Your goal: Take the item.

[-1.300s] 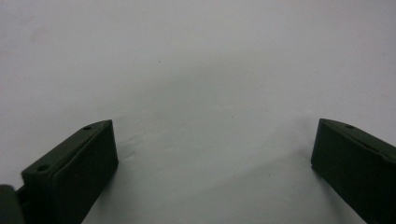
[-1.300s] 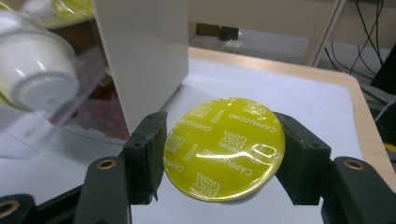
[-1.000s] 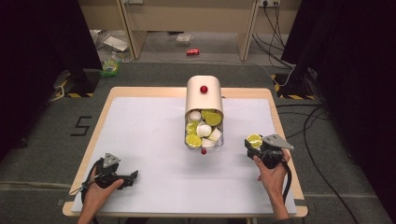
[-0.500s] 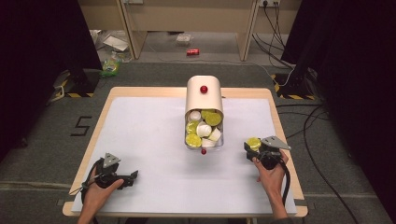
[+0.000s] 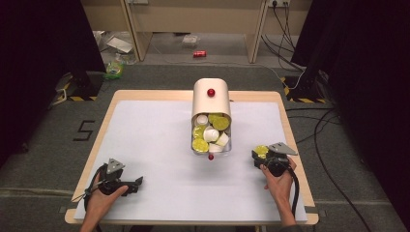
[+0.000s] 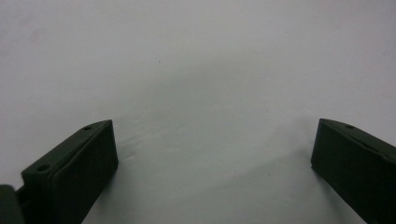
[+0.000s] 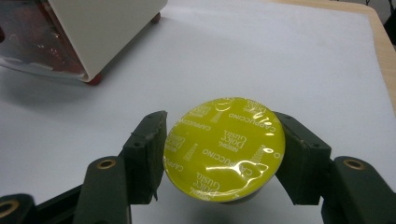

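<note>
Fingers around capsule, foil up

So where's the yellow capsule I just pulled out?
The yellow coffee capsule sits clamped in the right gripper, low over the white mat near the table's right edge, right of the capsule dispenser.

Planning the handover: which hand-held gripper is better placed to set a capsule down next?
The right hand-held gripper: its jaws are clamped on a yellow capsule. The left hand-held gripper is open over bare table.
</note>
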A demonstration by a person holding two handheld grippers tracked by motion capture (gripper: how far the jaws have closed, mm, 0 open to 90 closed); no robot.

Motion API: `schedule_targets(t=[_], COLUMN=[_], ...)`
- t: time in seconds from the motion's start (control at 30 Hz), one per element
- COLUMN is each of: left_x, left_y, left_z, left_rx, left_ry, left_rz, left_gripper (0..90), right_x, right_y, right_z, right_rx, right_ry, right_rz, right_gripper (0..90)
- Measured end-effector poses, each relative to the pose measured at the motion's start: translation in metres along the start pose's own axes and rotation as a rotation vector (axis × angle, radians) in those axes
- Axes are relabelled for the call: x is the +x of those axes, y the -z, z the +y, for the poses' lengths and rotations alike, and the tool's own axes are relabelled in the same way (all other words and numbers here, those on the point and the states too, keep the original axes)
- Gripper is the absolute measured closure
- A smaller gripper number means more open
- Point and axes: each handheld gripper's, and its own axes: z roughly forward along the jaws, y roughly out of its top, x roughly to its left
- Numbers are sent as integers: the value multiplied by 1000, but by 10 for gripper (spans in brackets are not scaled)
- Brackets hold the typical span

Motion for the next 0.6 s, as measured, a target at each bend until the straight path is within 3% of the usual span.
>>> schedule_targets(t=[0.6], left_x=[0], left_y=[0], left_z=[0], left_rx=[-1], left_ry=[0], left_rz=[1], left_gripper=[0], right_x=[3], right_y=[-6], right_z=[-4], right_rx=[34], right_ry=[4], right_rz=[4], right_gripper=[406])
